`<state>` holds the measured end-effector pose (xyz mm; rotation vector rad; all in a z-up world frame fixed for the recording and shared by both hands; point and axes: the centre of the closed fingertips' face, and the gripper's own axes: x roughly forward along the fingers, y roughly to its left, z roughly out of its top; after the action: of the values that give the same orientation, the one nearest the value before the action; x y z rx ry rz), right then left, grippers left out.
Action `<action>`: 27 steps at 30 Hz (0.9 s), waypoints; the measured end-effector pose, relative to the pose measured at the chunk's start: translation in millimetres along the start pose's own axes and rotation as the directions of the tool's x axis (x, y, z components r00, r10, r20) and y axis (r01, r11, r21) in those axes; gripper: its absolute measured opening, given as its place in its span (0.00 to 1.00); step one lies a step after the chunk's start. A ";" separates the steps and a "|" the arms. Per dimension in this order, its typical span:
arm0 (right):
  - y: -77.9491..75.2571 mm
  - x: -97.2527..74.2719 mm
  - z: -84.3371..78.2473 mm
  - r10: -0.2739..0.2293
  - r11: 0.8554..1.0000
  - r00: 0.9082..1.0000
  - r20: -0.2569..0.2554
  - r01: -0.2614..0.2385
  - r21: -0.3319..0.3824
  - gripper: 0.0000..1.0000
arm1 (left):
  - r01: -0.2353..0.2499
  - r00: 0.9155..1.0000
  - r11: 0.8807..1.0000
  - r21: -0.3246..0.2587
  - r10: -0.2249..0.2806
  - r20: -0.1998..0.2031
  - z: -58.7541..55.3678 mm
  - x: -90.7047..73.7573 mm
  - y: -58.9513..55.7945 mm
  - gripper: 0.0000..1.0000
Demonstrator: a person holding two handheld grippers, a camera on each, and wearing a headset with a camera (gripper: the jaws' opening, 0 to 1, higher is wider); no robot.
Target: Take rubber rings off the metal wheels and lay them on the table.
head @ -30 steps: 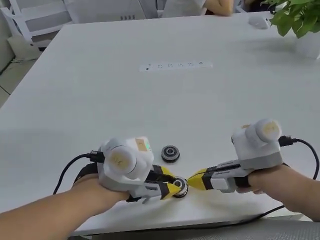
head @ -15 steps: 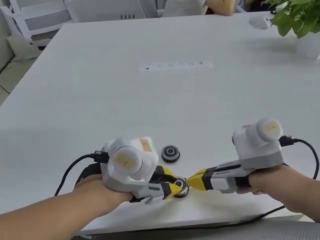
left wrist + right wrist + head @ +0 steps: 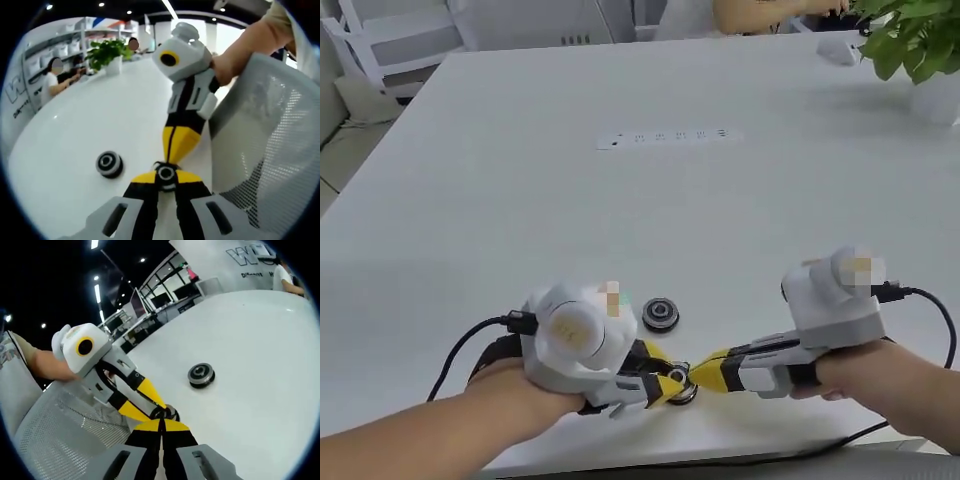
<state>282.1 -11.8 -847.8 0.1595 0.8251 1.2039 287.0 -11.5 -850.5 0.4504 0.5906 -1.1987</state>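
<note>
A small metal wheel with a black rubber ring (image 3: 680,386) (image 3: 165,175) (image 3: 168,413) is held just above the table's front edge. My left gripper (image 3: 666,384) (image 3: 165,178) is shut on it from the left. My right gripper (image 3: 696,373) (image 3: 161,423) meets it from the right. Its yellow tips are pressed together at the wheel's rim, pinching the ring's edge. A second ringed wheel (image 3: 661,312) (image 3: 109,164) (image 3: 201,375) lies flat on the white table (image 3: 620,220), a little beyond the grippers.
A white power strip (image 3: 665,136) is set into the table's middle. A green plant (image 3: 910,35) stands at the far right corner. A mesh chair back (image 3: 260,150) is close behind the front edge. People sit at the far side.
Both grippers stay joined at the held wheel near the front edge. The left hand has rolled slightly. The second wheel has not moved.
</note>
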 end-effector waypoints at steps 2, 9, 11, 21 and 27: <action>1.3 0.7 0.2 0.007 1.000 1.000 0.000 -0.007 -0.003 0.00 | 0.000 1.000 1.000 0.000 0.000 0.000 0.0 0.0 0.1 0.12; 2.5 1.7 -0.1 0.015 1.000 1.000 0.002 -0.015 -0.005 0.00 | -0.001 1.000 1.000 -0.004 0.001 0.000 0.2 -0.1 0.0 0.12; 2.9 1.7 0.0 0.017 1.000 1.000 0.003 -0.017 -0.005 0.00 | -0.001 1.000 1.000 -0.007 0.001 0.000 0.2 -0.2 0.0 0.12; 16.1 1.8 3.1 0.066 0.997 0.998 0.016 -0.065 -0.044 0.00 | -0.004 1.000 1.000 -0.009 0.005 0.003 0.6 0.5 0.8 0.12; 8.7 0.4 1.9 0.044 0.999 0.999 0.028 -0.043 -0.024 0.00 | -0.005 1.000 1.000 -0.009 0.005 0.005 0.7 0.4 0.9 0.12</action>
<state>276.7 -7.5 -842.2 0.1765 0.7859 1.2489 288.1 -11.9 -850.2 0.4409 0.5894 -1.1918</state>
